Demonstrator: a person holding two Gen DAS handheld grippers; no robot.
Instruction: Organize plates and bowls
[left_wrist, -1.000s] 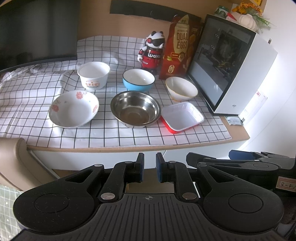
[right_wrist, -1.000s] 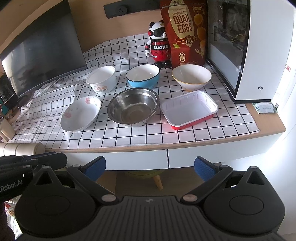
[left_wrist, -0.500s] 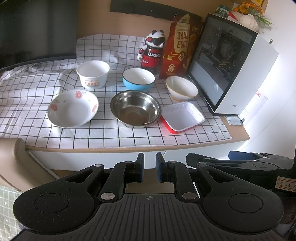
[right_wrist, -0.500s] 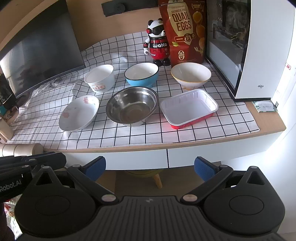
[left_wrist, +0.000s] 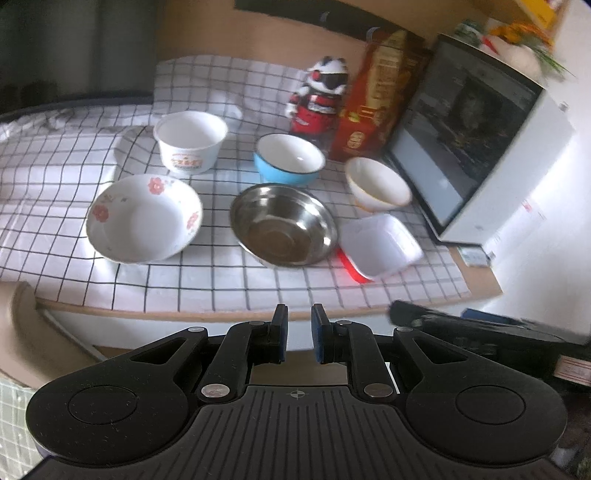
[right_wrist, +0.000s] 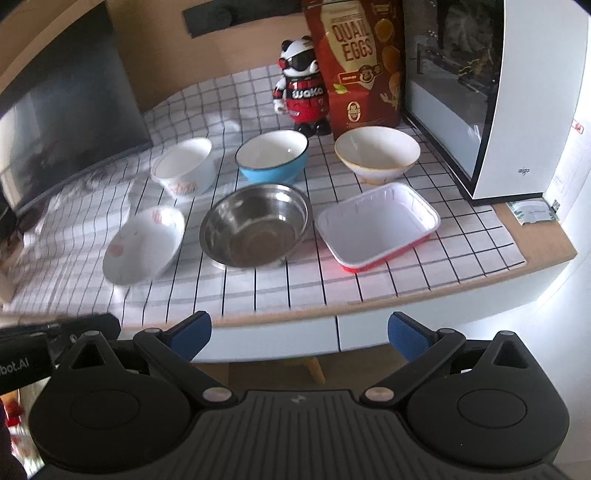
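on a checked cloth (right_wrist: 436, 273) beyond both grippers, left to right: a floral bowl (left_wrist: 144, 218) with a white cup bowl (left_wrist: 190, 146) behind it, a steel bowl (left_wrist: 282, 225) with a blue bowl (left_wrist: 288, 158) behind it, then a red-edged tray (right_wrist: 378, 225) with a cream bowl (right_wrist: 376, 153) behind it. the left gripper (left_wrist: 298, 338) has its fingers drawn together, empty, facing the steel bowl. the right gripper (right_wrist: 299, 330) is spread wide, empty, level with the steel bowl and tray, and looks the readier of the two.
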